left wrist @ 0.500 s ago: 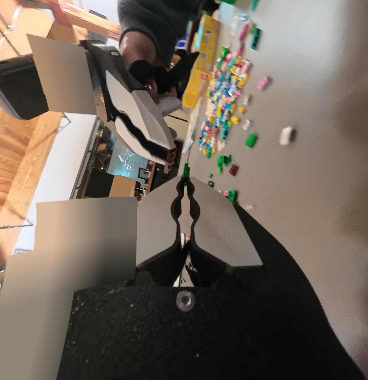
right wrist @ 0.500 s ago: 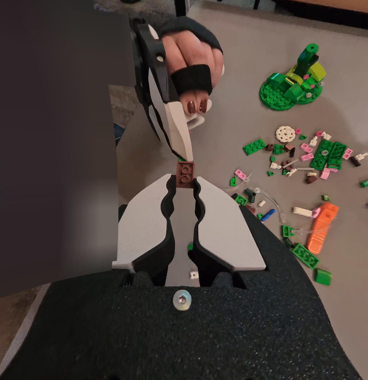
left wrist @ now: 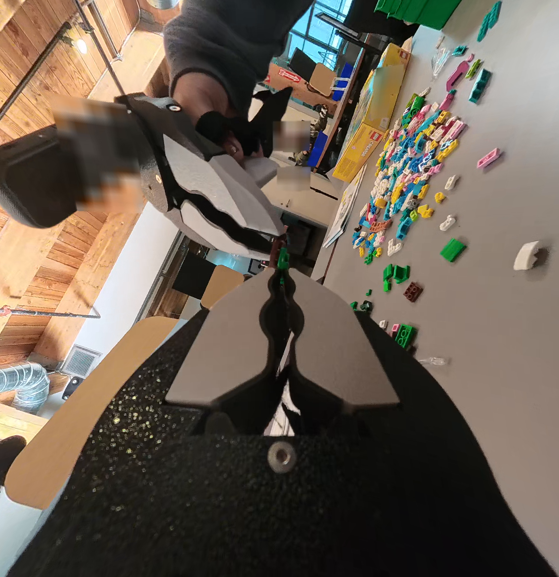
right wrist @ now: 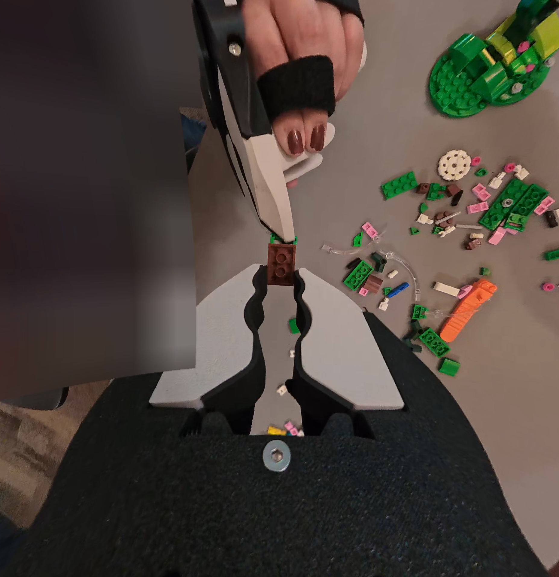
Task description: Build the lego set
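Green model [right wrist: 490, 62] at two o'clock looks partly built; many loose pieces [right wrist: 477, 212] remain. Right gripper [right wrist: 280, 274] pinches a brown brick [right wrist: 281, 264]; left gripper [left wrist: 282, 271] pinches a green piece [left wrist: 283, 258].
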A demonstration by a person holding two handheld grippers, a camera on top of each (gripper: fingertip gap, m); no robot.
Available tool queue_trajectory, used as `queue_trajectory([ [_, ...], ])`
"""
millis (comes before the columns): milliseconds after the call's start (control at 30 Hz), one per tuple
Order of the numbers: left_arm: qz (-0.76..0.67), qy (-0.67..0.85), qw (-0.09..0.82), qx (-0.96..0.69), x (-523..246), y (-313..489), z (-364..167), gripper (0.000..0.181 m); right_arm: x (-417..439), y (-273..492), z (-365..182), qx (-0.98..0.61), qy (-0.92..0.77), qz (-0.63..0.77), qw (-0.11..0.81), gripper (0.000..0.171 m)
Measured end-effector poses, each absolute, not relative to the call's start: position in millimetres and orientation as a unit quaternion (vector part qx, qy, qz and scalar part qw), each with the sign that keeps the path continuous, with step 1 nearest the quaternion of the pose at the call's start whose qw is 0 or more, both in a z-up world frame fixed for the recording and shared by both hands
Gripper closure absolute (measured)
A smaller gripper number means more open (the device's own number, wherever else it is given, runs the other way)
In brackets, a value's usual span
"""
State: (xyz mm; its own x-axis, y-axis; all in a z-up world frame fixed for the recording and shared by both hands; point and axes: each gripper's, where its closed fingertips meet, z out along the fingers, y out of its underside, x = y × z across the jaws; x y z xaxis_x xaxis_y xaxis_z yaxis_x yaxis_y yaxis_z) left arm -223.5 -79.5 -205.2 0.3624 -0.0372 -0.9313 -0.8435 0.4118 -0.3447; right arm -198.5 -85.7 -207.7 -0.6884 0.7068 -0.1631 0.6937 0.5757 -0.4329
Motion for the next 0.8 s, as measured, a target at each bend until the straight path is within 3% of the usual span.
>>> queue_trajectory([
  [433, 0.288, 0.516, 0.665, -0.457, -217.4, -80.4, -218.5, 0.18, -194.7, -85.0, -222.0, -0.402, -0.89, 0.213, -0.001, 0.156],
  [800, 0.267, 0.656, 0.54, -0.456, -215.9, -80.9, -299.9, 0.18, -187.6, -86.9, -315.3, -0.424, -0.861, 0.27, 0.081, 0.156],
])
